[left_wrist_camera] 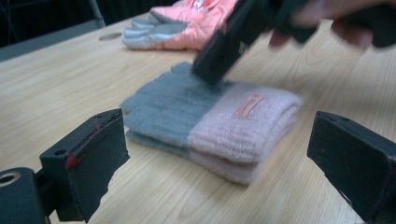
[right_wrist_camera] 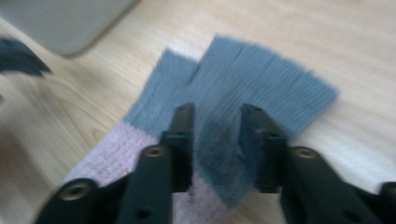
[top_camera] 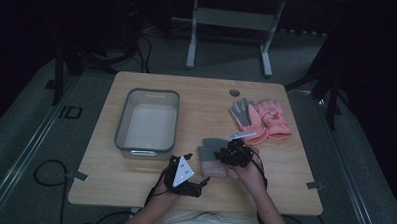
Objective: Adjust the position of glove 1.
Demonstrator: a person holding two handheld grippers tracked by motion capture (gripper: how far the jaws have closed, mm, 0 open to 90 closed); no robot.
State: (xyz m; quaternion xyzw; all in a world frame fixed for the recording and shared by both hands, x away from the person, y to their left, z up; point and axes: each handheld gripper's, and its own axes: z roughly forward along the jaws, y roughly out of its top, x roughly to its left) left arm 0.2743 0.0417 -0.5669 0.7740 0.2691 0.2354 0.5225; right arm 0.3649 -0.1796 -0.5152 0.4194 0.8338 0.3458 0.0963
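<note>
Your folded knitted gloves, grey at the fingers and pale pink at the cuffs [top_camera: 212, 155], lie stacked on the light wooden worktop [top_camera: 134, 177], to the right of the clear plastic tub [top_camera: 148, 119]. Your right hand-held gripper [right_wrist_camera: 215, 140] rests on the grey part, its jaws parted with a fold of grey knit between them. Your left hand-held gripper [left_wrist_camera: 219, 154] hovers just beside the cuffs, jaws spread wide and empty. Beyond the knitted gloves lie padded pink-and-grey ski gloves [top_camera: 259, 119]

Grey-pink knit gloves [left_wrist_camera: 210, 126] stacked flat
</note>
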